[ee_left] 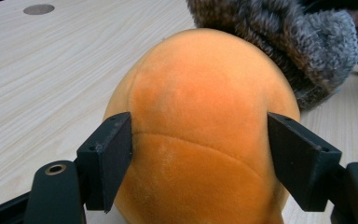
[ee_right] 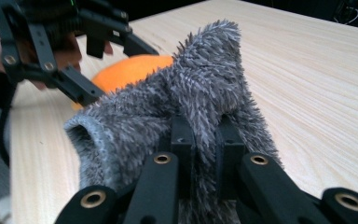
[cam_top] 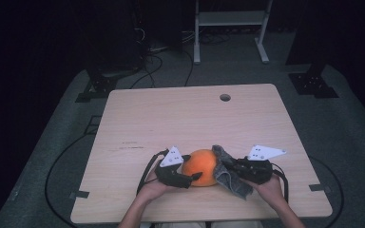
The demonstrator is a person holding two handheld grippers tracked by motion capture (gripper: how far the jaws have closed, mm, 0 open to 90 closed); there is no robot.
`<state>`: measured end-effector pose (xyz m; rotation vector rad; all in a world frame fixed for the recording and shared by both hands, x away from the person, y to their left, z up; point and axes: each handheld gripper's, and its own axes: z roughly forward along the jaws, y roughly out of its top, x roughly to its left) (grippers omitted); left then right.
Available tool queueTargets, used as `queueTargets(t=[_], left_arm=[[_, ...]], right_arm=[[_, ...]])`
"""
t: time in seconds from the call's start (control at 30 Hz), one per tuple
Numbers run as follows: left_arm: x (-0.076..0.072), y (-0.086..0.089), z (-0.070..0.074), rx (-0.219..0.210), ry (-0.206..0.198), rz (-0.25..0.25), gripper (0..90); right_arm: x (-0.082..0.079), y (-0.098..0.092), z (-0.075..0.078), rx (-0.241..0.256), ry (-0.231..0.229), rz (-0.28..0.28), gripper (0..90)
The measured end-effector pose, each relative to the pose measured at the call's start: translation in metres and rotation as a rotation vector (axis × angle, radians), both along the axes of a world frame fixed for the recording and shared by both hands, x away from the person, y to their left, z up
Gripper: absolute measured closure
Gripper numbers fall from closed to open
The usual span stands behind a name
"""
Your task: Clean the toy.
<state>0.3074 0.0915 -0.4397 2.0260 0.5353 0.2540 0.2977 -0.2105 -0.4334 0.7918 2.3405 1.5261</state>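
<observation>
An orange plush ball (cam_top: pixel 202 164) rests on the wooden table (cam_top: pixel 180 118) near its front edge. My left gripper (cam_top: pixel 192 167) reaches in from the left. In the left gripper view its two black pads (ee_left: pixel 107 158) press on opposite sides of the ball (ee_left: pixel 200 102). A grey fuzzy cloth (cam_top: pixel 227 178) drapes against the ball's right side. My right gripper (cam_top: pixel 234 167) is shut on that cloth. In the right gripper view its fingertips (ee_right: pixel 182 130) pinch a raised fold of the cloth (ee_right: pixel 135 121), with the ball (ee_right: pixel 130 70) and the left gripper behind it.
A round cable hole (cam_top: pixel 225 97) sits near the table's far edge. Beyond the table stand a white metal frame (cam_top: pixel 230 28) and black stand feet (cam_top: pixel 313 83), with cables (cam_top: pixel 152 66) on the grey floor. Bare tabletop stretches behind the ball.
</observation>
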Motion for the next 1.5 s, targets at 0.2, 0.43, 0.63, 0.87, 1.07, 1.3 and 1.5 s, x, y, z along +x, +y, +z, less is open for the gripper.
queueTargets(t=[0.2, 0.43, 0.63, 0.87, 1.07, 1.3, 1.5], left_arm=[[0.000, 0.000, 0.000, -0.004, 0.004, 0.003, 25.1], [0.001, 0.004, -0.001, -0.005, 0.012, -0.002, 24.9], [0.002, 0.004, -0.001, -0.011, 0.015, -0.001, 24.4], [-0.002, -0.002, 0.000, 0.003, -0.010, -0.004, 23.4], [-0.012, -0.017, 0.005, 0.062, -0.079, -0.056, 23.9], [-0.001, -0.008, 0.011, 0.006, 0.065, -0.021, 7.4], [-0.001, -0.010, 0.005, 0.026, 0.091, -0.017, 27.2]], right_arm=[[0.013, -0.012, -0.018, -0.014, 0.105, -0.085, 80.8], [0.008, -0.013, -0.009, 0.028, 0.098, -0.048, 80.7], [0.006, -0.007, -0.008, 0.041, 0.081, -0.018, 80.5], [0.011, -0.015, -0.008, 0.018, 0.106, -0.067, 80.6], [-0.004, 0.008, 0.025, 0.040, -0.019, 0.049, 80.6], [-0.002, 0.008, 0.012, -0.022, 0.009, 0.060, 80.6], [-0.002, 0.007, 0.013, -0.028, 0.010, 0.059, 80.6]])
